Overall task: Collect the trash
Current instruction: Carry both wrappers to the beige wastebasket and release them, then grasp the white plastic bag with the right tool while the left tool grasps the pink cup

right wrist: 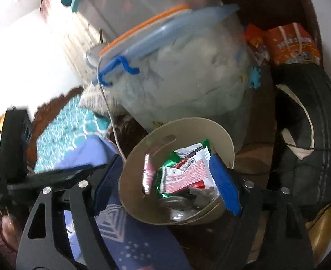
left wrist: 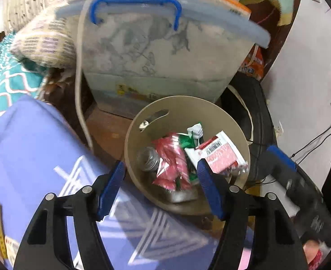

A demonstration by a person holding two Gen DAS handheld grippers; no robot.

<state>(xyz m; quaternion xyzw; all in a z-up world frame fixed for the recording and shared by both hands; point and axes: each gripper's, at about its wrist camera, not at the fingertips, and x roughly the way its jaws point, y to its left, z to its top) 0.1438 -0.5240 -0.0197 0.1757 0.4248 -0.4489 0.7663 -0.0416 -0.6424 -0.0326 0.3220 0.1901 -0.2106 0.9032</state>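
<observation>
A round beige bin (left wrist: 183,112) stands on the floor below both grippers. Inside it lie a red-pink wrapper (left wrist: 172,159), a white and red wrapper (left wrist: 221,155), a green wrapper (left wrist: 186,140) and a crushed metal can (left wrist: 148,158). My left gripper (left wrist: 160,186) hangs open over the bin's near rim, with nothing between its blue pads. The right gripper's blue finger (left wrist: 280,156) shows at the bin's right side. In the right wrist view my right gripper (right wrist: 166,184) is open above the bin (right wrist: 133,168), and the white and red wrapper (right wrist: 185,173) lies loose beyond its fingers.
A clear storage box (left wrist: 165,56) with a blue handle stands right behind the bin. A purple patterned mat (left wrist: 30,157) lies to the left, with a white cord (left wrist: 79,90) hanging beside it. A black bag (left wrist: 251,112) sits to the right, and an orange packet (right wrist: 293,45) behind it.
</observation>
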